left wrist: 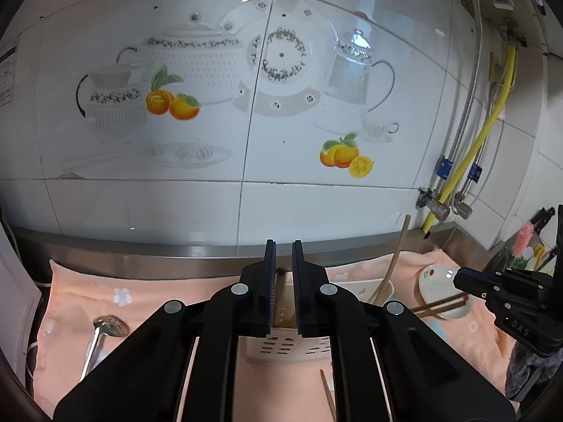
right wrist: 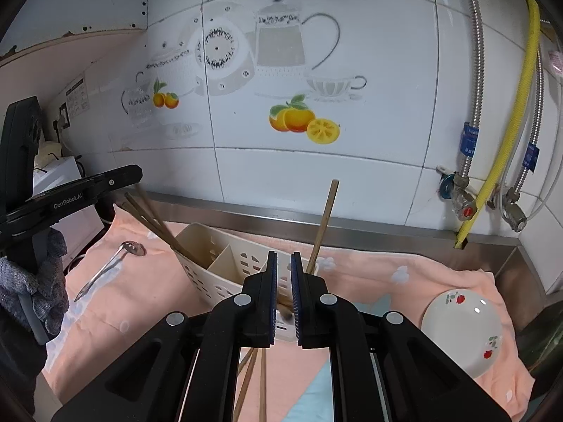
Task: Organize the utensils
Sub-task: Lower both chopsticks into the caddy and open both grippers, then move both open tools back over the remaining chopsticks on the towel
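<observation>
Left wrist view: the left gripper (left wrist: 284, 256) has its jaws narrowly apart around a dark chopstick bundle (left wrist: 281, 292) that stands in the cream utensil caddy (left wrist: 286, 346) directly below them; whether the pads press it cannot be told. A slotted spoon (left wrist: 105, 327) lies on the peach towel (left wrist: 147, 292) to the left of the jaws.

Right wrist view: the right gripper (right wrist: 284, 267) is clamped on a pair of chopsticks (right wrist: 262, 383) just in front of the caddy (right wrist: 214, 263). A floral dish (right wrist: 461, 334) rests to the right.
</observation>
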